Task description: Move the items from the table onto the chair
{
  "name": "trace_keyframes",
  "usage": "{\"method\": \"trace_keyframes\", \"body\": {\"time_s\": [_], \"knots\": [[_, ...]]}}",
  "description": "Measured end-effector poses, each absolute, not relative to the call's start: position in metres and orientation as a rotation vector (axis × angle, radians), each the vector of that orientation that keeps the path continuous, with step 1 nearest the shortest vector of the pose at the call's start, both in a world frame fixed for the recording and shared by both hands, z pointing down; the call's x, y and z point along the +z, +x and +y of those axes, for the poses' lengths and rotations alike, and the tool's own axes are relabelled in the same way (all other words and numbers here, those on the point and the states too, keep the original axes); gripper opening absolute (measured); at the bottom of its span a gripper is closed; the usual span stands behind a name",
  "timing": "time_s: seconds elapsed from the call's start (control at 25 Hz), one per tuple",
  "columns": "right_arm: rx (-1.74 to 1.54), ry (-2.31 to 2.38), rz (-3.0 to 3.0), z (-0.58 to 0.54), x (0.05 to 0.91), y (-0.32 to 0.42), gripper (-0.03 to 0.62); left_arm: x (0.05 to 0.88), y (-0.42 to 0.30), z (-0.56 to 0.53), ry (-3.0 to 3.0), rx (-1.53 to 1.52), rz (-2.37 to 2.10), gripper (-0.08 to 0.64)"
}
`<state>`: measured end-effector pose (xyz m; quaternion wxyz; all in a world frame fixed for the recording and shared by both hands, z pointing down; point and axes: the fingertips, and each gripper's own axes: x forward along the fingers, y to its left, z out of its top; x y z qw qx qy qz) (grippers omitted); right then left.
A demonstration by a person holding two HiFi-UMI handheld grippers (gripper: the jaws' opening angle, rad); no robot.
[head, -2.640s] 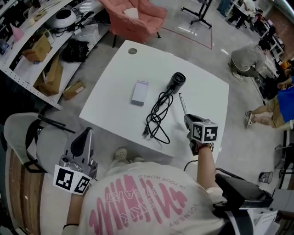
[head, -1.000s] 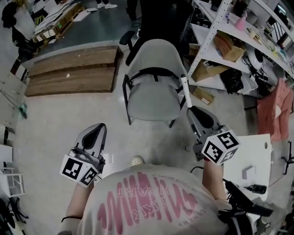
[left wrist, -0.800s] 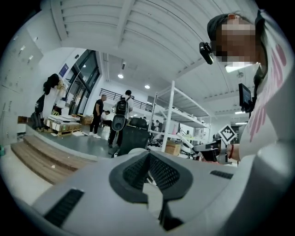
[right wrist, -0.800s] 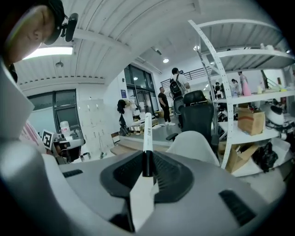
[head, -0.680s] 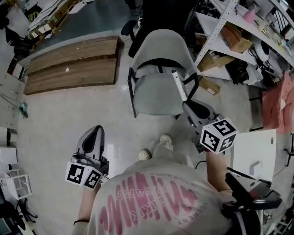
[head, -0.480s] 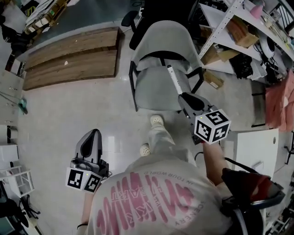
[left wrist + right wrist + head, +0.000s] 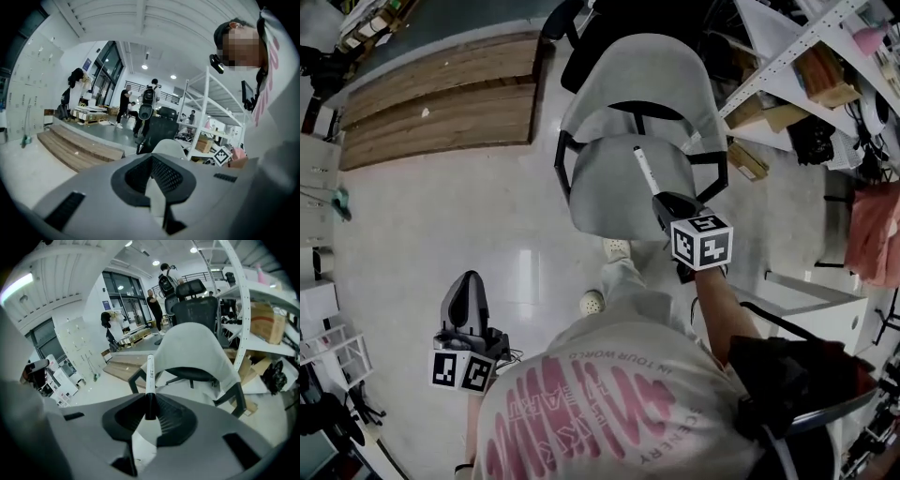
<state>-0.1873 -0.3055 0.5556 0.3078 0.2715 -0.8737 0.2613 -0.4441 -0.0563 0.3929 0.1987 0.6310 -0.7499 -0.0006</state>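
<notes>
Clamping white marker (image 7: 643,170) over grey chair (image 7: 605,192), right gripper (image 7: 665,201); left gripper (image 7: 469,281) closed, empty; glossy floor (image 7: 441,220).

The head camera is looking steeply down from over the person's shoulders, taking in the grey chair (image 7: 605,192) ahead, the left gripper (image 7: 469,278) low at the left and the right gripper (image 7: 666,204) by the seat. The left gripper's camera is riding behind its own jaws and facing nearly level across the room, catching what seems to be the chair's backrest, small and distant. The right gripper's camera is tilting downward, much nearer the chair, with the white pen (image 7: 149,380) running up mid-frame. All three are sharing the chair, the wooden platform (image 7: 441,103) and the shelving (image 7: 787,52).
</notes>
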Motion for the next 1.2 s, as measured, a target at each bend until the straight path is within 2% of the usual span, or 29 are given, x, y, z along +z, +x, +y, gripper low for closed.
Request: {"method": "trace_keyframes", "body": {"time_s": [0.24, 0.44, 0.68, 0.96, 1.2], "knots": [[0.775, 0.625, -2.160, -0.363, 0.648, -0.194, 0.077, 0.417, -0.450, -0.120, 1.719, 0.247, -2.079, 0.009], [0.894, 0.539, -1.952, -0.360, 0.710, -0.192, 0.077, 0.423, -0.466, -0.158, 1.669, 0.346, -2.072, 0.009], [1.011, 0.533, -1.756, -0.357, 0.778, -0.179, 0.077, 0.448, -0.447, -0.179, 1.615, 0.516, -1.970, 0.009], [1.059, 0.552, -1.606, -0.343, 0.812, -0.166, 0.077, 0.444, -0.472, -0.174, 1.433, 0.541, -2.046, 0.009], [1.227, 0.560, -1.499, -0.322, 0.827, -0.159, 0.088, 0.434, -0.475, -0.173, 1.406, 0.514, -2.102, 0.009]]}}
